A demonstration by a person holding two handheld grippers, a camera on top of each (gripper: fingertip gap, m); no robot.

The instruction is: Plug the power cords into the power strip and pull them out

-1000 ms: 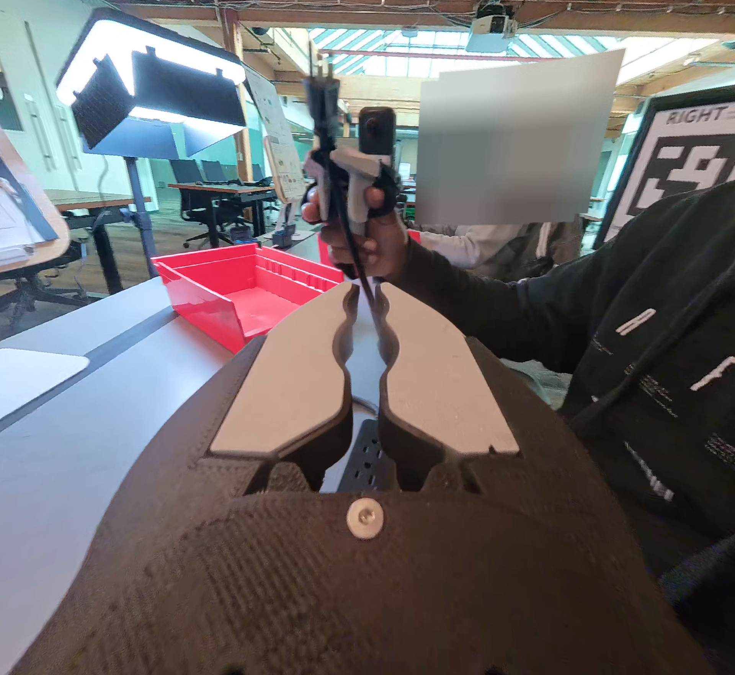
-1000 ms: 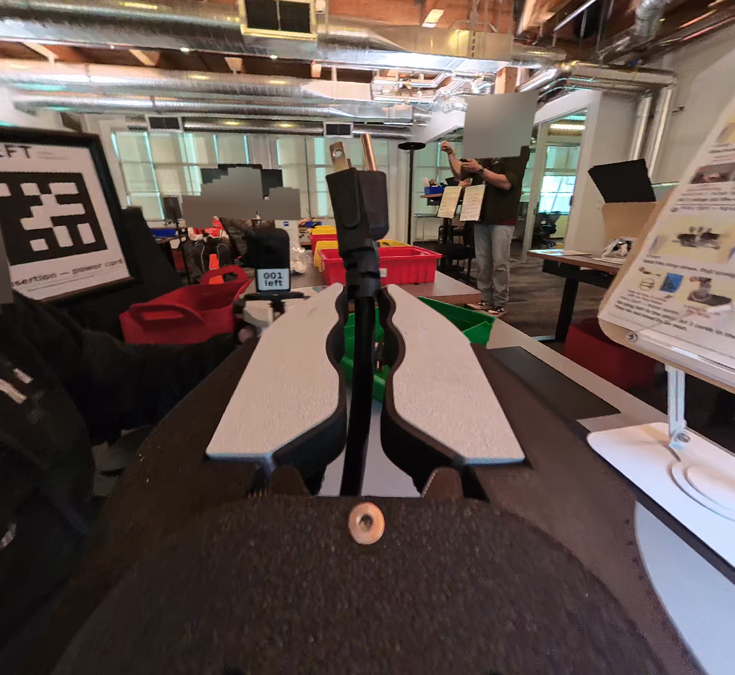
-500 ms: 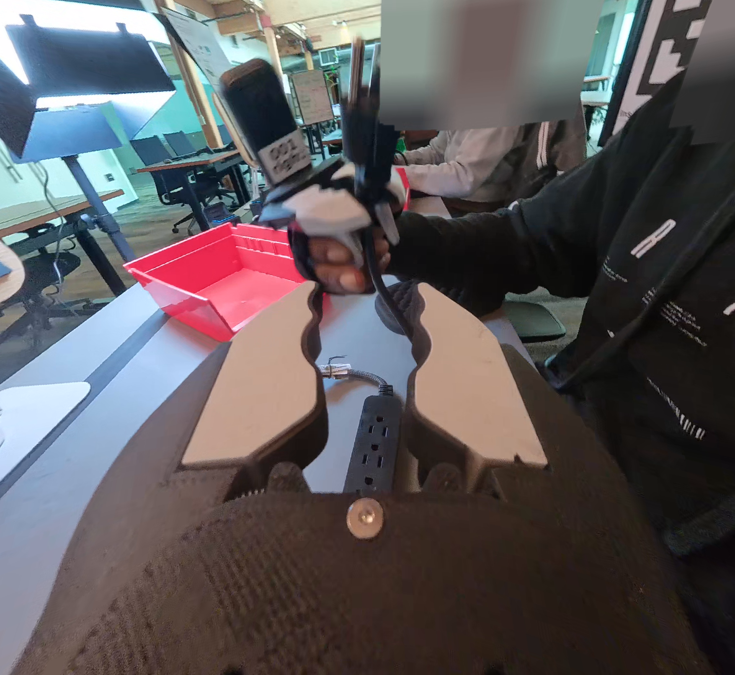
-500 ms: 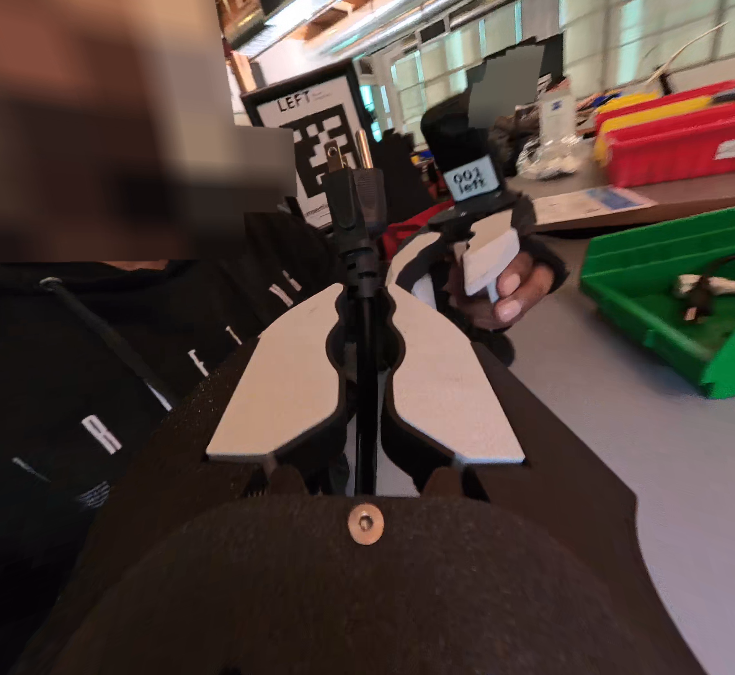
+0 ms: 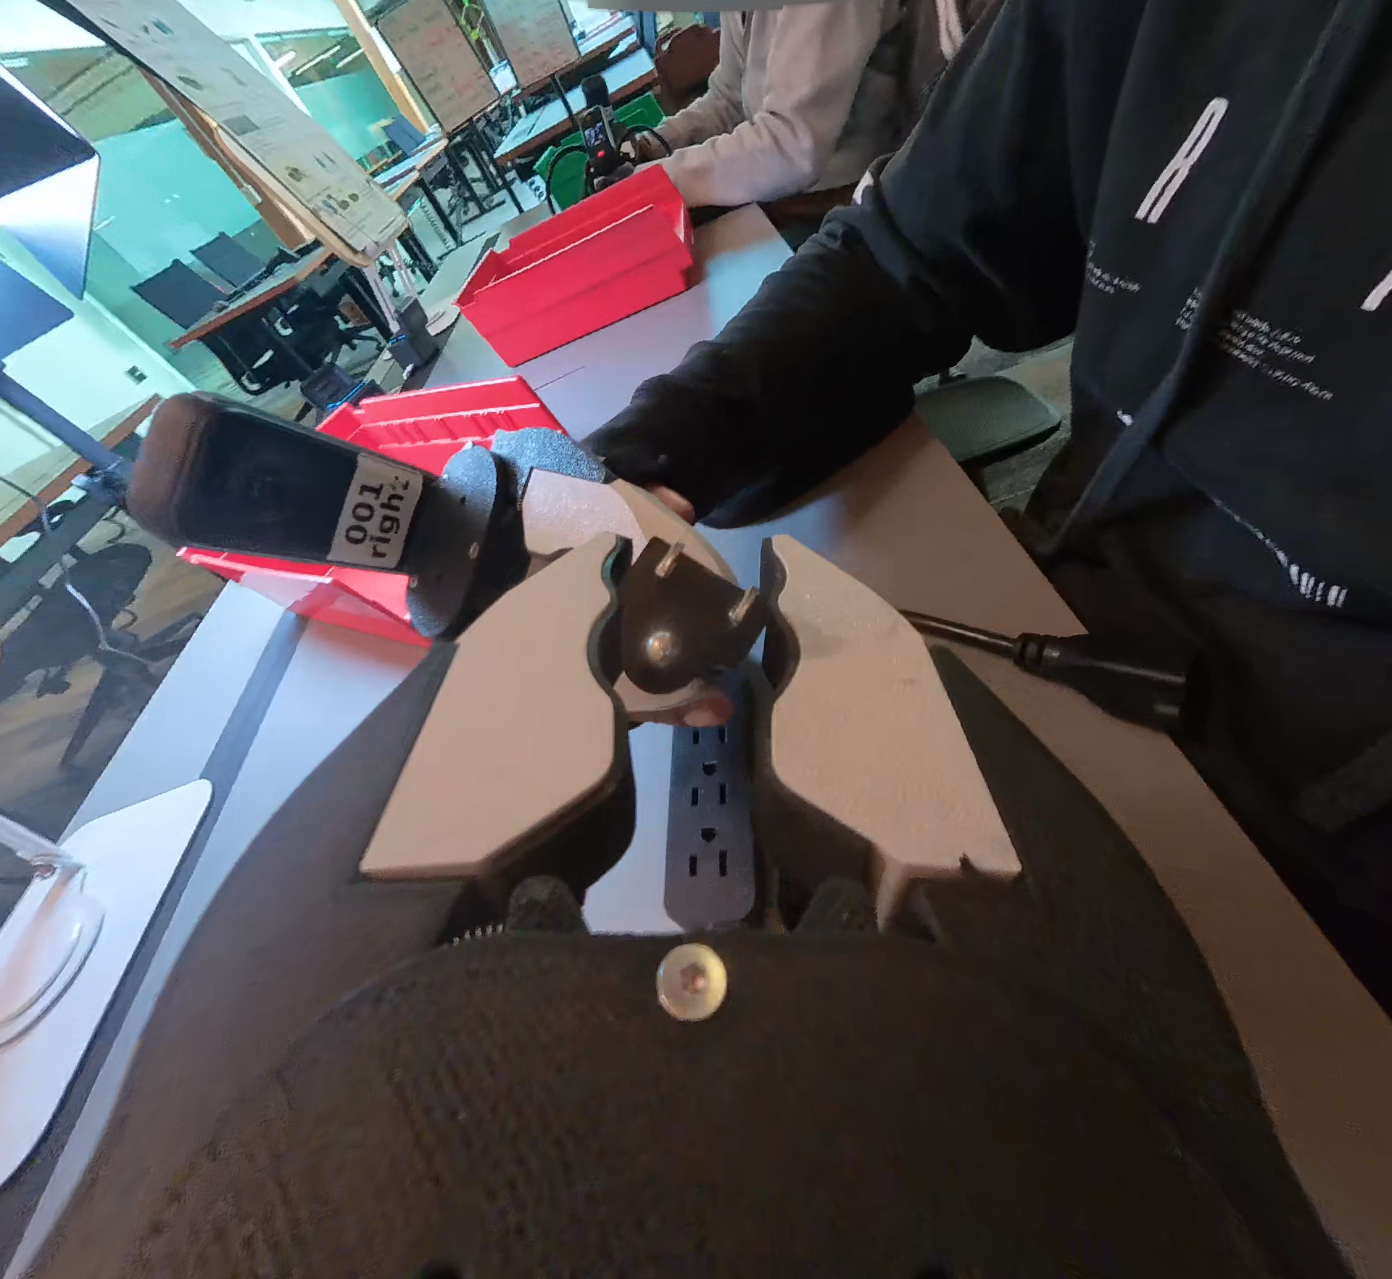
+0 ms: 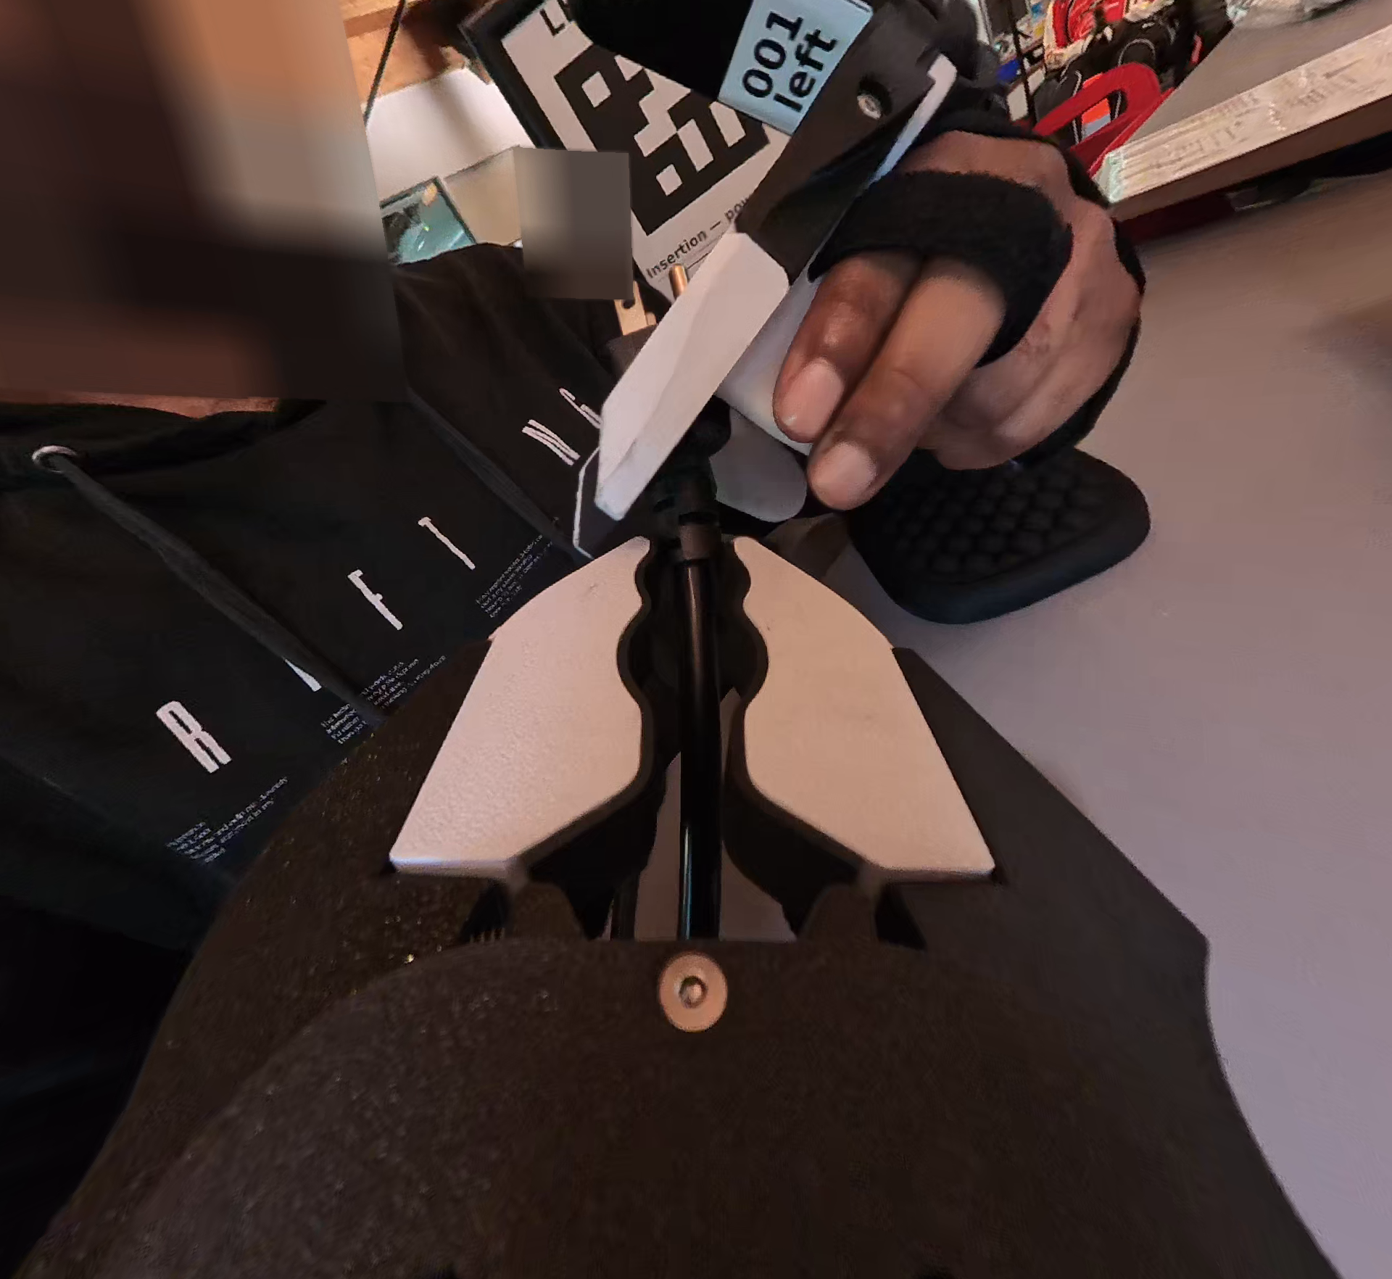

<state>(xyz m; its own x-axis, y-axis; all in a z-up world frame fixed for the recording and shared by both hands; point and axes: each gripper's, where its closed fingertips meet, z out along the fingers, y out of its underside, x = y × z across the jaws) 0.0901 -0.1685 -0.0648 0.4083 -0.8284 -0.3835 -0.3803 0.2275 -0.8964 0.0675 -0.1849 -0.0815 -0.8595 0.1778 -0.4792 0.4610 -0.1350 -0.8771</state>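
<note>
In the left wrist view a black power strip (image 5: 708,813) lies on the grey table (image 5: 851,512), right under my left gripper (image 5: 689,557). The left gripper is open. A black three-prong plug (image 5: 678,633) sits between its fingertips, prongs towards the camera; I cannot tell whether they touch it. My right gripper (image 6: 693,550) is shut on the black power cord (image 6: 697,753) just behind the plug. Its fingers (image 5: 587,512) come in from the left. In the right wrist view a left finger (image 6: 693,354) hides most of the plug.
Two red bins (image 5: 587,278) (image 5: 452,414) stand at the back of the table. A second black cord end (image 5: 1085,670) lies to the right. A white stand base (image 5: 98,889) is at the left. A black textured pad (image 6: 1002,550) lies behind the hand. The person's black hoodie (image 5: 1130,263) is close.
The left gripper opened and tilted down over the power strip. The right gripper swung the plug over from upright and brought it between the left fingertips.
</note>
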